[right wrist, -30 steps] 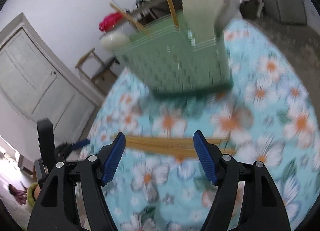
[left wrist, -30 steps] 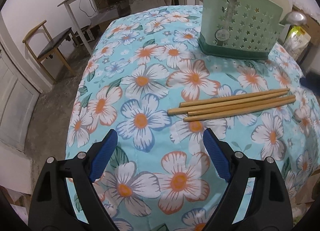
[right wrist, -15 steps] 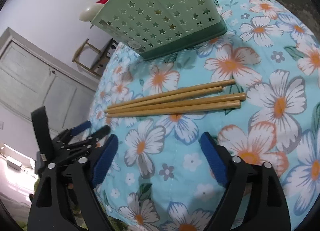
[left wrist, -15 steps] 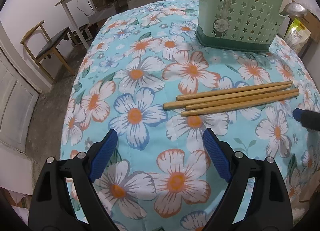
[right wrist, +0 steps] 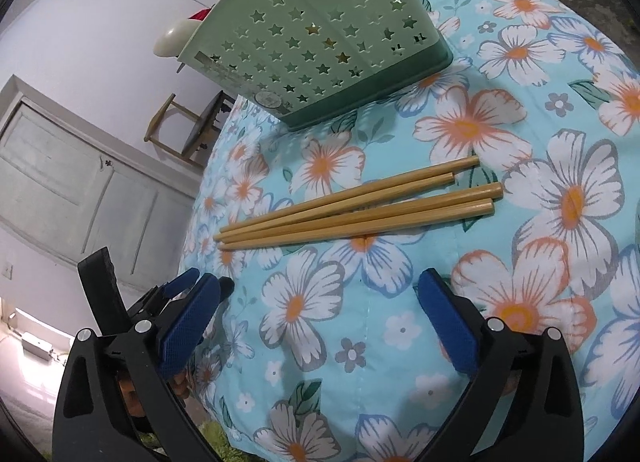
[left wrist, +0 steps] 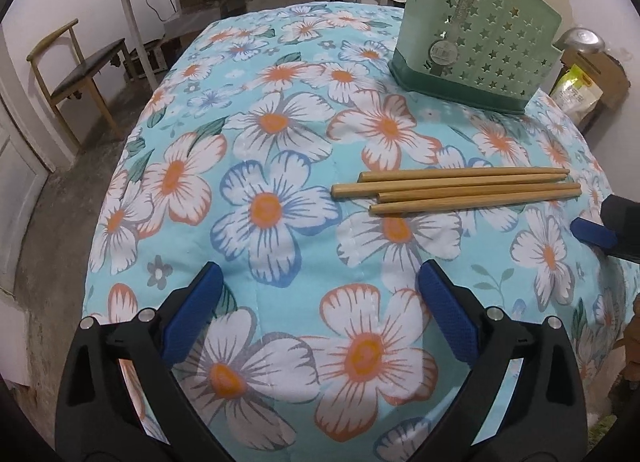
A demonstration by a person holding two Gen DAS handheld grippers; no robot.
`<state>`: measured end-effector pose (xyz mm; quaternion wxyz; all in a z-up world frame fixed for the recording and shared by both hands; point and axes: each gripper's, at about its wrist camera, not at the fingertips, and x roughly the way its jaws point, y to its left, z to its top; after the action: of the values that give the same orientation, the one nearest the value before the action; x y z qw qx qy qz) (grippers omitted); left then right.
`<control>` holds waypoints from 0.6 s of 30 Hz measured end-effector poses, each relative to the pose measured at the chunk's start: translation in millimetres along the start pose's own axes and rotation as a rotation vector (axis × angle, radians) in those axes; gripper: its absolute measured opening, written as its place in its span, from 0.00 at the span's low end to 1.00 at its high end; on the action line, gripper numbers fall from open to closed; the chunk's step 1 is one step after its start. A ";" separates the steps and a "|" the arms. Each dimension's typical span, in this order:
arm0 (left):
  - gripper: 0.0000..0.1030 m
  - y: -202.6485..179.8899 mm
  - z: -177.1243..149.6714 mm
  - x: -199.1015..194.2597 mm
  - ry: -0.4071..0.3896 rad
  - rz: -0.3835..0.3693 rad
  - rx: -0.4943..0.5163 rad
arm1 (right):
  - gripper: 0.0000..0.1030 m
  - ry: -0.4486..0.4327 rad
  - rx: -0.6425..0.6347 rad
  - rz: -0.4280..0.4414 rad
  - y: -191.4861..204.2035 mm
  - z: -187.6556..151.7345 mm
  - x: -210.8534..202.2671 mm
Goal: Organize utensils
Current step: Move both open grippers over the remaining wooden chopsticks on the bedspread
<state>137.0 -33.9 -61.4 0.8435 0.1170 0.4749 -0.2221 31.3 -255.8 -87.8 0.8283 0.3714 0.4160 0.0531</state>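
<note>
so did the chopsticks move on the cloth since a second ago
No. The chopsticks lie by the same flowers of the tablecloth; only the cameras shifted.

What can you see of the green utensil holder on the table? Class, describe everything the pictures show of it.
The green utensil holder looks like pale mint plastic, its walls pierced with rows of star-shaped holes, set in a darker green base. A paper label strip with a round sticker runs down one face. It stands upright on the floral tablecloth, beyond the four chopsticks and apart from them. Wooden sticks and a cream spoon-like utensil poke out of its top. Nothing grips it.
</note>
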 end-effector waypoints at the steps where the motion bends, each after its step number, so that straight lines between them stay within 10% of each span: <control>1: 0.92 0.7 0.5 0.0 0.004 -0.006 0.000 | 0.94 0.000 -0.003 -0.002 0.7 0.0 0.9; 18: 0.92 3.8 0.7 0.5 0.004 -0.029 0.004 | 0.94 0.002 -0.042 -0.036 3.4 -1.3 5.4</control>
<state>139.6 -31.1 -61.5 0.8390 0.1120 0.4778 -0.2349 34.6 -250.5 -89.6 0.8363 0.3464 0.4223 0.0475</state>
